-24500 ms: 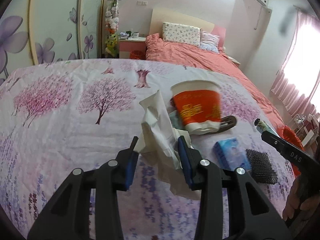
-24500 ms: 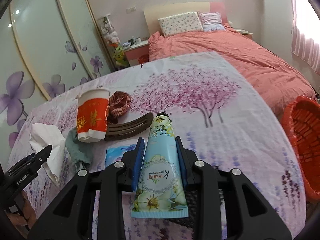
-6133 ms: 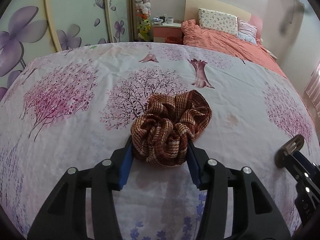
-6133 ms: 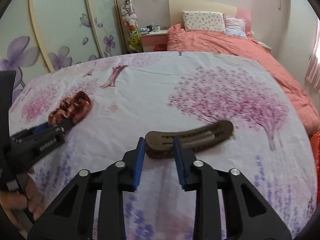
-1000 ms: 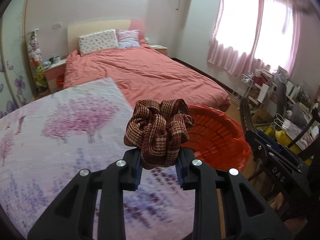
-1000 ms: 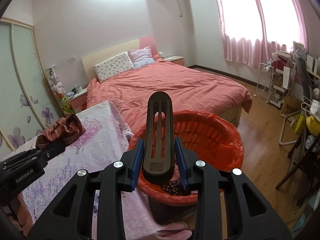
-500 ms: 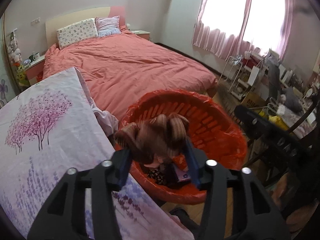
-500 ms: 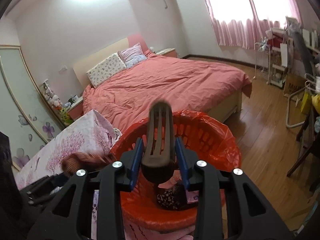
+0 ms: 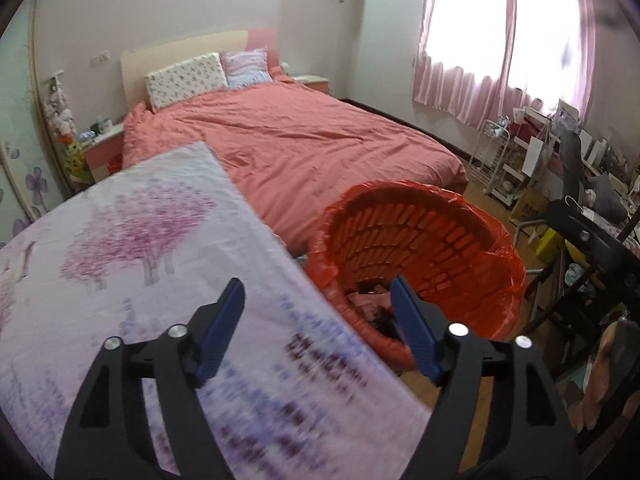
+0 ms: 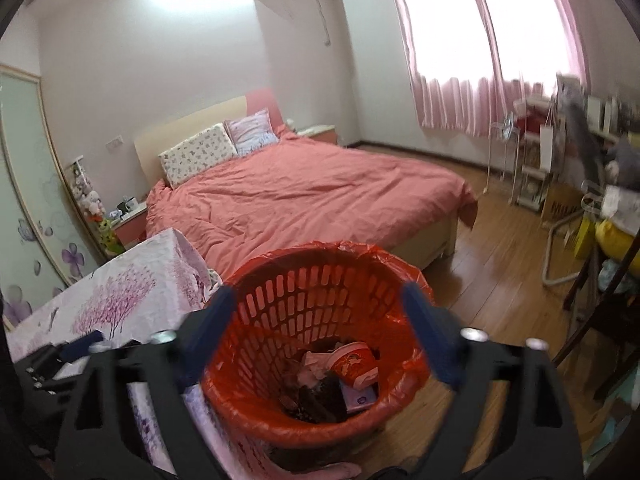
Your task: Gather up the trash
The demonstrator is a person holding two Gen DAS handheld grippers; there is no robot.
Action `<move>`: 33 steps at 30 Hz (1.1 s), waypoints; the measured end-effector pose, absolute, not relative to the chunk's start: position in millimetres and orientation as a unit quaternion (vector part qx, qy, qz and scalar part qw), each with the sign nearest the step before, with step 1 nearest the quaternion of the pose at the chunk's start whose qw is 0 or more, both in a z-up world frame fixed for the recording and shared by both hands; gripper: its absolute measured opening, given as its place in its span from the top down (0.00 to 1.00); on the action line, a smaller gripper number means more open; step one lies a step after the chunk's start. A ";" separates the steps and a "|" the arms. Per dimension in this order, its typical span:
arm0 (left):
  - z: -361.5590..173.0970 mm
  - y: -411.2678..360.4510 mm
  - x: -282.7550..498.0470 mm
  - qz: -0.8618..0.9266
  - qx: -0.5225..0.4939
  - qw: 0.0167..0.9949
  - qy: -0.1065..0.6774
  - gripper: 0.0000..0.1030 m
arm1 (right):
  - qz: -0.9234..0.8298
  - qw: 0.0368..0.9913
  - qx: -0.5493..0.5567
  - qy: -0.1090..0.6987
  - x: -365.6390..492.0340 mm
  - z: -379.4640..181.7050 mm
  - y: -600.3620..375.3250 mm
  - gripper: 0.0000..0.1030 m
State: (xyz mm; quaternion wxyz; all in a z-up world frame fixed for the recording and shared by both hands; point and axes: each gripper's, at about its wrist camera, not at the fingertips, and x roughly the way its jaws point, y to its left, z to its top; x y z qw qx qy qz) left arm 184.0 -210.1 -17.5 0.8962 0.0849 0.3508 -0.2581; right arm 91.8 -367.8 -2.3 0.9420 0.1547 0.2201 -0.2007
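An orange-red basket (image 10: 304,296) lined with a red bag stands on the floor beside the flowered table. At its bottom lies a heap of trash (image 10: 320,384), among it a red paper cup (image 10: 354,364). My right gripper (image 10: 316,300) hangs above the basket with its jaws opening wide and nothing between them. My left gripper (image 9: 318,296) is over the table's edge next to the basket (image 9: 420,240); its jaws are opening too, with nothing between them. The left gripper (image 10: 60,354) also shows at the lower left of the right wrist view.
The table (image 9: 120,240) wears a cloth printed with pink trees. Behind it is a bed (image 10: 304,196) with a coral cover. A wire rack (image 9: 496,160) and a cluttered desk (image 10: 608,200) stand at the right on the wooden floor (image 10: 500,264).
Both grippers have opened. The brown scrunchie has left the left gripper and the dark hair clip has left the right one; both have dropped from view toward the basket.
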 end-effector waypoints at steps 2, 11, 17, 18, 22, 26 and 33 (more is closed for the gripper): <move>-9.8 -188.6 169.9 -0.249 0.079 0.905 0.337 0.19 | -0.204 0.946 0.141 0.210 78.6 5.0 -351.7 0.06; 2.7 -104.3 106.9 -0.172 0.039 0.934 0.311 0.04 | -0.220 0.946 0.116 0.207 42.0 9.7 -293.9 0.03; -1.1 -69.5 63.3 -0.123 0.037 0.947 0.295 0.04 | -0.234 0.951 0.073 0.188 18.7 6.0 -258.2 0.02; -1.4 -64.4 55.9 -0.119 0.034 0.949 0.291 0.04 | -0.233 0.952 0.069 0.188 17.2 5.2 -254.6 0.02; -3.5 -51.2 33.3 -0.099 0.029 0.955 0.276 0.04 | -0.235 0.951 0.046 0.198 11.7 2.7 -237.7 0.02; -7.3 -36.5 16.9 -0.077 0.023 0.960 0.268 0.04 | -0.236 0.949 0.045 0.202 4.7 0.5 -233.3 0.02; -9.4 -20.7 6.0 -0.050 0.008 0.962 0.269 0.04 | -0.257 0.941 0.033 0.215 2.6 -3.2 -226.0 0.02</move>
